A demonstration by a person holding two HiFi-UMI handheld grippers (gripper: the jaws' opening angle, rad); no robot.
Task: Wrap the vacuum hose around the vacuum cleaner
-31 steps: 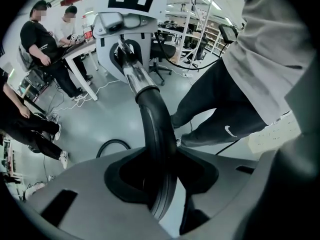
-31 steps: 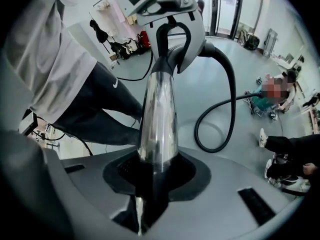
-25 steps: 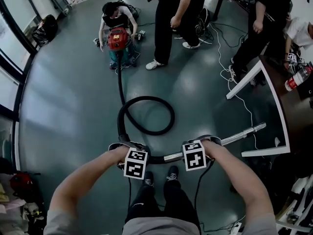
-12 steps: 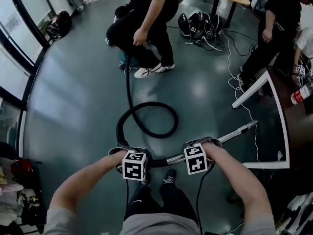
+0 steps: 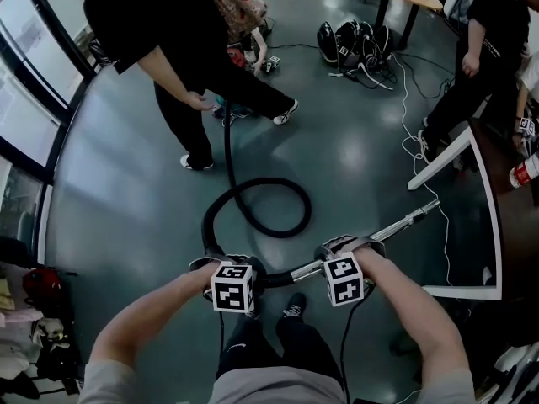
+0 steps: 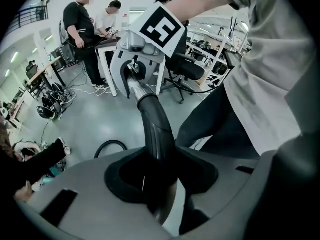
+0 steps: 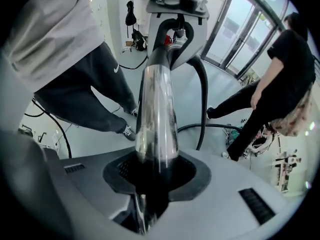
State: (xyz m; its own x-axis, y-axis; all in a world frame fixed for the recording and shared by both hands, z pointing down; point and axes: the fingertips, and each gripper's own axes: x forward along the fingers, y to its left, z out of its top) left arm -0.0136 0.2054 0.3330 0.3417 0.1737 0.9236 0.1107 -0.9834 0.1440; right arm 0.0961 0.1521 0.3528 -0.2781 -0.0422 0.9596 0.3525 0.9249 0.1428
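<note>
Left gripper [image 6: 161, 176]: pinches the black hose [image 6: 156, 126] just below its cuff, jaws partly closed around it.
Right gripper [image 7: 156, 176]: clamps the metal wand [image 7: 157, 109].
Why two grips: likely so the stiff wand end stays level and steady while the slack gets gathered.
Hose: runs from the left gripper into one loose loop on the floor [image 5: 118, 200], then away toward a person [image 5: 152, 15].
Vacuum: apparently behind that person's legs and not clearly visible, so wrapping looks not yet begun.
</note>
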